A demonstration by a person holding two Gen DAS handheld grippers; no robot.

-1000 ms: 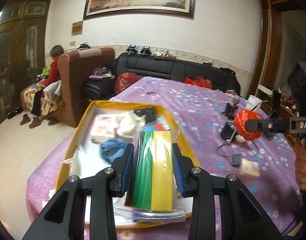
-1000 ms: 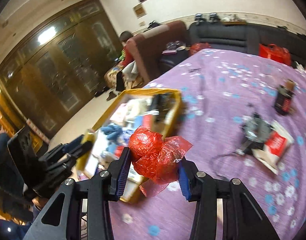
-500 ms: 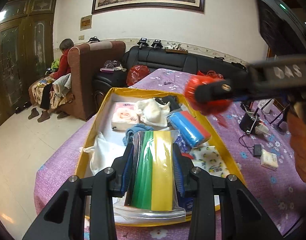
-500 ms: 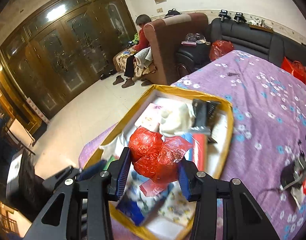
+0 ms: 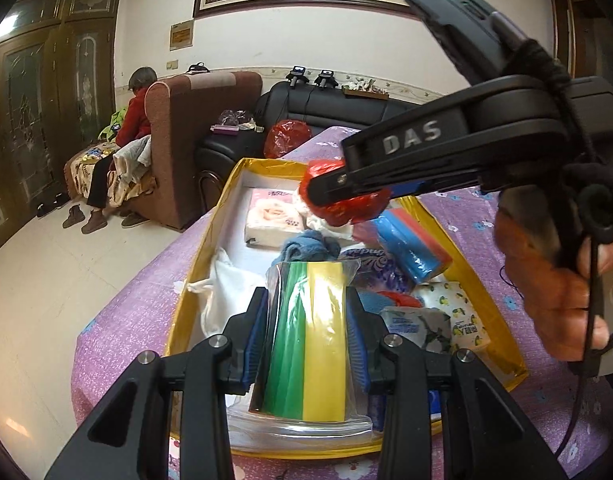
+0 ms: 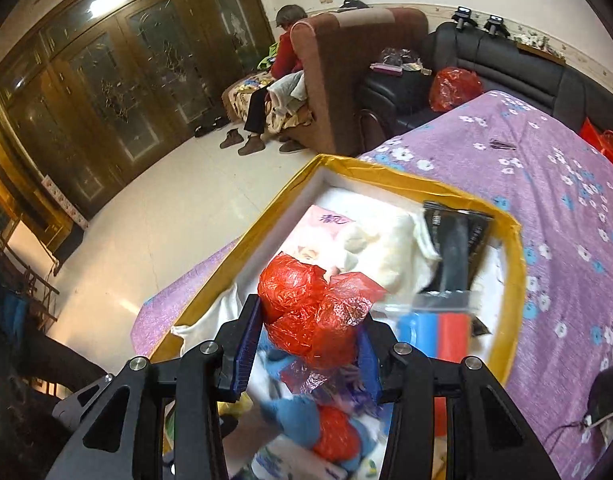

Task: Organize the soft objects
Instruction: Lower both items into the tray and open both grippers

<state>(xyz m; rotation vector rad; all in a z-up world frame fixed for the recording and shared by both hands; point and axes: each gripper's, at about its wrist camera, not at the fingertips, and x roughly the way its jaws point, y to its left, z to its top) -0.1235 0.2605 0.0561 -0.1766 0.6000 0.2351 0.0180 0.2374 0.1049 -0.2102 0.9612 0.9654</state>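
Over the yellow box (image 5: 210,236), left fingers (image 5: 358,340) clamp a bagged sponge (image 5: 310,336); only the right view shows fingers (image 6: 246,340) pinching red plastic (image 6: 310,312).

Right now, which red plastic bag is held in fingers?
The crumpled bag over the yellow box, in the right gripper; the other bag sits by the sofa.

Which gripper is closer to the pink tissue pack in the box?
Right. The right gripper holds its red bag just beside the pink tissue pack; the left gripper holds sponges at the box's near end.
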